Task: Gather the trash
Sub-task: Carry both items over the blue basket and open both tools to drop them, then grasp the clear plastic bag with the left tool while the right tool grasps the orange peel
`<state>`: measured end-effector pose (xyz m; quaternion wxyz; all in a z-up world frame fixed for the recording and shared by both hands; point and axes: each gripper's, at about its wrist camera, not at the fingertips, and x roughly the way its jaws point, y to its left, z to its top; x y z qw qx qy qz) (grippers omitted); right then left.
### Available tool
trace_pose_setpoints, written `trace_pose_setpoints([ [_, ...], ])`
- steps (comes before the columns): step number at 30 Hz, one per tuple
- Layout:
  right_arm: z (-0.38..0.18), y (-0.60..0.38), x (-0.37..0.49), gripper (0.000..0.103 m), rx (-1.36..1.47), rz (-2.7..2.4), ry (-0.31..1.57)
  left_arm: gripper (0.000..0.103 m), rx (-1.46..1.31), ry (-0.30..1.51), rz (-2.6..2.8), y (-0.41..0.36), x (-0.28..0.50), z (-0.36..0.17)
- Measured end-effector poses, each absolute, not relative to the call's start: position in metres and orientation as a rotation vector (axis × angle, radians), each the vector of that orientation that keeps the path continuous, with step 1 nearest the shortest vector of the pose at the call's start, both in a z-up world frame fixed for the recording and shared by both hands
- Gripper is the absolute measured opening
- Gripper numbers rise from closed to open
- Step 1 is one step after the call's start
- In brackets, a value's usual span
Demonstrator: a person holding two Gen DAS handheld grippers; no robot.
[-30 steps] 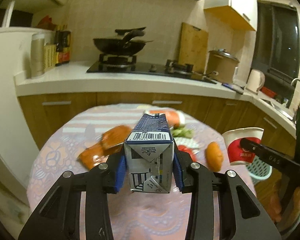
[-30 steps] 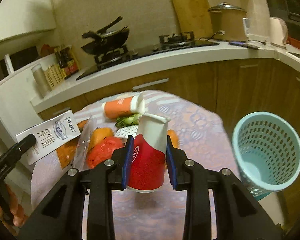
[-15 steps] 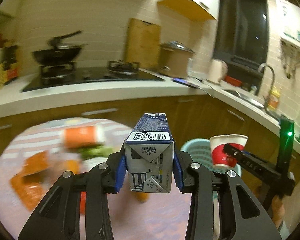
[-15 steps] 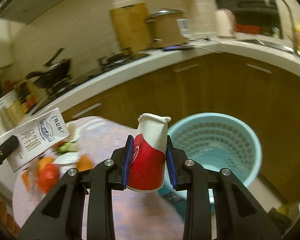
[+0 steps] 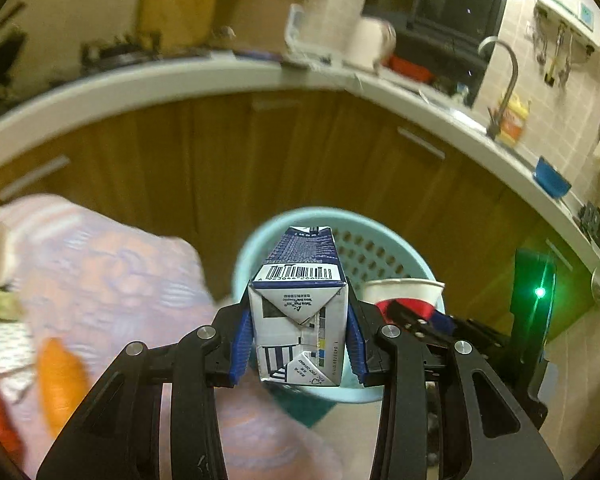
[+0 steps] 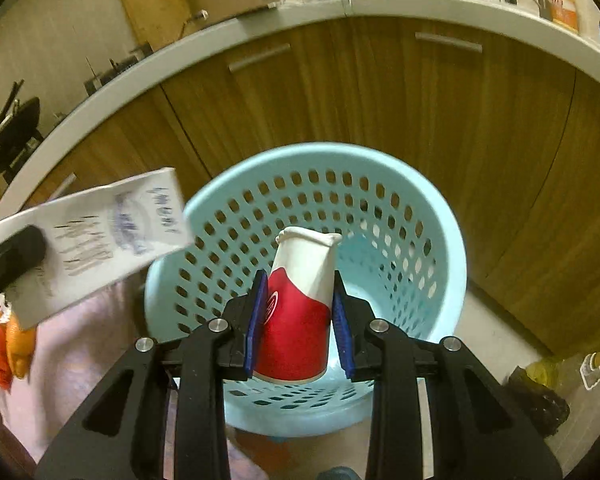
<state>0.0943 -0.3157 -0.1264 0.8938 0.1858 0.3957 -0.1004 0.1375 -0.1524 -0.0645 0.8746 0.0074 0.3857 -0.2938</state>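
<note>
1. I am holding the left gripper (image 5: 298, 344) pinched on a blue and white milk carton (image 5: 300, 316); its blue pads (image 5: 239, 342) are pressing flat against both side walls, so the opening is only as wide as the carton.
2. I am holding the right gripper (image 6: 298, 322) pinched on a red and white paper cup (image 6: 300, 312), mouth pointing away from me, the pads squeezing it so that its rim is bending out of round.
3. In the right wrist view the cup is hanging over the open mouth of the pale blue perforated basket (image 6: 432, 216), and the carton is showing at the left, just over the basket's left rim.
4. In the left wrist view the carton is sitting in front of the basket, with the cup just to its right, also over the rim.
5. Compared with half a second ago, both views are swinging away from the table (image 5: 112, 264): the basket, then partly hidden and lower, is now filling the middle of each view, and the stove and pan are sliding off to the left edge.
6. The wooden cabinet doors (image 6: 440, 100) are standing close behind the basket, the tablecloth edge is touching or almost touching its left side, and open floor (image 6: 500, 340) is lying to its right.
</note>
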Motion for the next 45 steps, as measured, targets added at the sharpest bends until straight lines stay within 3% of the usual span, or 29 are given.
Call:
trace_pose_setpoints([
  [8,-0.146,-0.322,0.104,0.028,0.376,-0.206,0.878,0.037,-0.013,1.009,-0.627,-0.177,0.174,-0.119],
  [20,-0.165,-0.328,0.106,0.029,0.412,-0.176,0.939,0.039,0.016,1.068,-0.583,-0.187,0.183,-0.133],
  [22,-0.165,-0.329,0.105,0.032,0.419,-0.177,0.943,0.053,0.019,1.065,-0.580,-0.187,0.182,-0.133],
  [24,-0.162,-0.330,0.102,0.043,0.428,-0.181,0.934,0.064,0.022,1.047,-0.575,-0.184,0.178,-0.129],
  [25,-0.161,-0.331,0.100,0.046,0.429,-0.185,0.926,0.065,0.023,1.035,-0.574,-0.182,0.175,-0.126],
  [34,-0.123,-0.319,0.082,0.046,0.381,-0.170,0.820,0.065,0.035,0.883,-0.549,-0.148,0.134,-0.090],
  [45,-0.061,-0.225,0.070,0.045,0.214,0.031,0.681,0.065,-0.002,0.601,-0.309,-0.054,0.062,-0.009],
])
